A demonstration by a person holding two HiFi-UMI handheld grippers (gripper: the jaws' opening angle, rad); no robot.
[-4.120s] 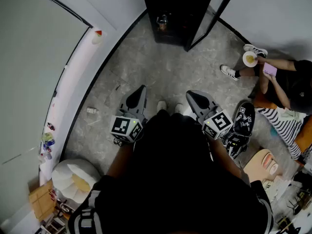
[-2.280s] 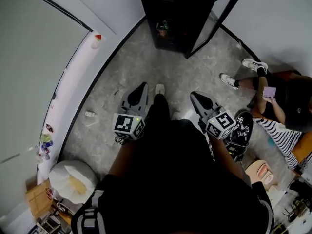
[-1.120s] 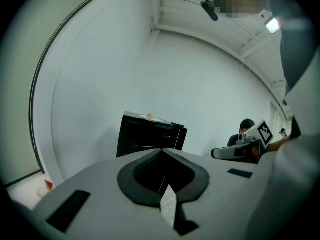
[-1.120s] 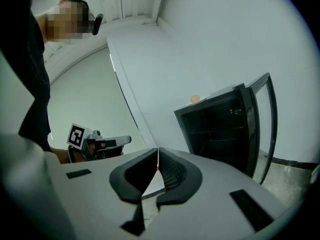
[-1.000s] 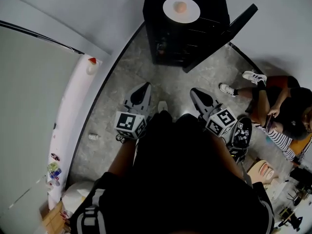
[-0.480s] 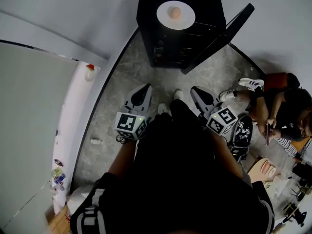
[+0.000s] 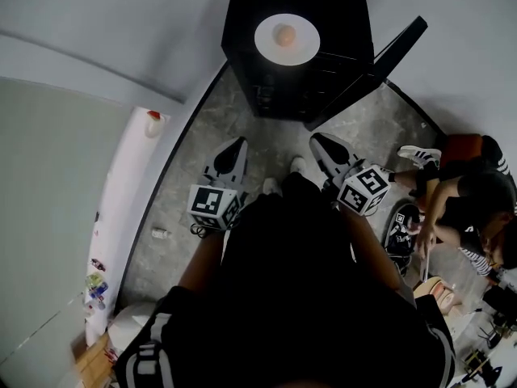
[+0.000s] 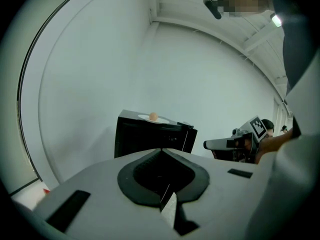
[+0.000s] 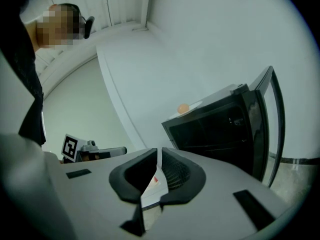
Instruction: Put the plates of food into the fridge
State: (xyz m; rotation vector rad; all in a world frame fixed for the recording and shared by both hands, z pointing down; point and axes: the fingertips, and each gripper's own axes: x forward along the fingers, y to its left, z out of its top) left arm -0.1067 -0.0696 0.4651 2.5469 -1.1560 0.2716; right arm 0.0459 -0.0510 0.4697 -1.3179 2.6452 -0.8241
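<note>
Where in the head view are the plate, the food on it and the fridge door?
plate (image 7: 304,45): head view, bare white rim.
food (image 7: 283,34): head view, its middle.
fridge door (image 7: 376,65): head view, middle of open door.

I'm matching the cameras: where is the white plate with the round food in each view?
Head view: plate, top centre, on the fridge.
Left gripper view: plate, centre, atop the fridge.
Right gripper view: plate, right of centre, atop the fridge.
Shared landmark: the black fridge.

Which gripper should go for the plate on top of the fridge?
Right, probably. The right gripper sits slightly nearer the plate on the fridge than the left gripper. Both are shut and empty.
</note>
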